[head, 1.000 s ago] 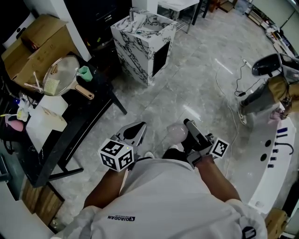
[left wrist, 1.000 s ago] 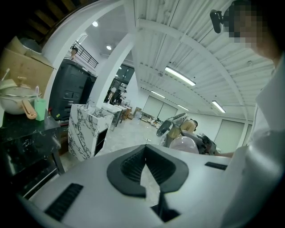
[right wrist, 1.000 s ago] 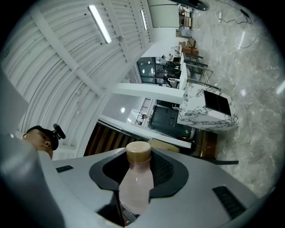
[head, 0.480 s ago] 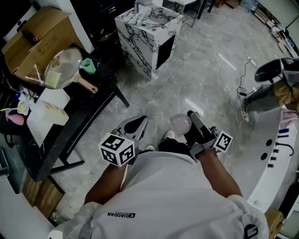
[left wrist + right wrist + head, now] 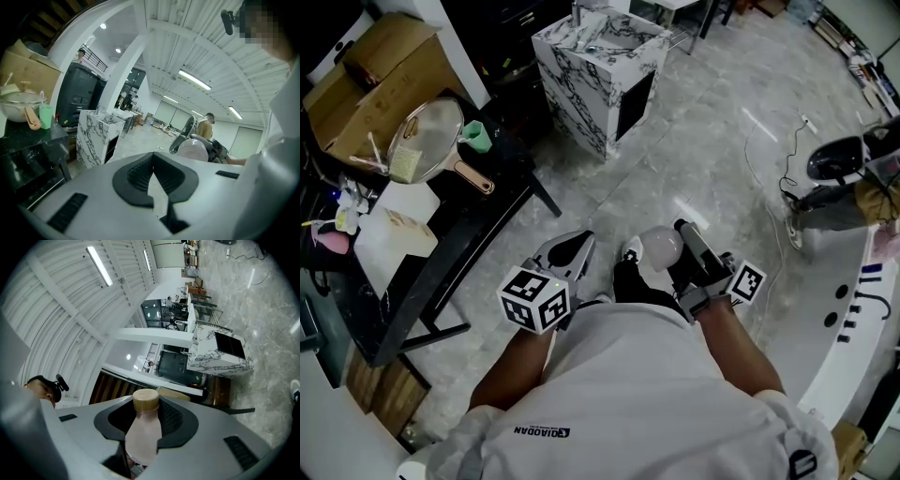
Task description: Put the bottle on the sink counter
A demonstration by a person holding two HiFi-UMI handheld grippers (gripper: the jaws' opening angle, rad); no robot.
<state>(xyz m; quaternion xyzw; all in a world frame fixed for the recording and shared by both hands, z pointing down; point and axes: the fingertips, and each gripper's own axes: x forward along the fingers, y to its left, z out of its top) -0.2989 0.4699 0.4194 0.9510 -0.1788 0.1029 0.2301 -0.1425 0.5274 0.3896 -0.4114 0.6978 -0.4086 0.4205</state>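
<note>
Over the grey marble floor [image 5: 703, 141], my right gripper [image 5: 145, 408] fingers hold the pale pink tan-capped bottle [image 5: 142, 439]; left gripper [image 5: 152, 161] fingers together, empty; a jolt could drop it.

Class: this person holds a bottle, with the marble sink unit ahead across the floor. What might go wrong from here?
1. The right gripper holds the rounded bottle by its body, cap poking past the jaws; it may slip while walking.
2. The black table's leg angles out near the path: a possible trip.
3. The basin seems to take up most of the marble sink unit top, so the bottle may tip off the narrow rim.
</note>
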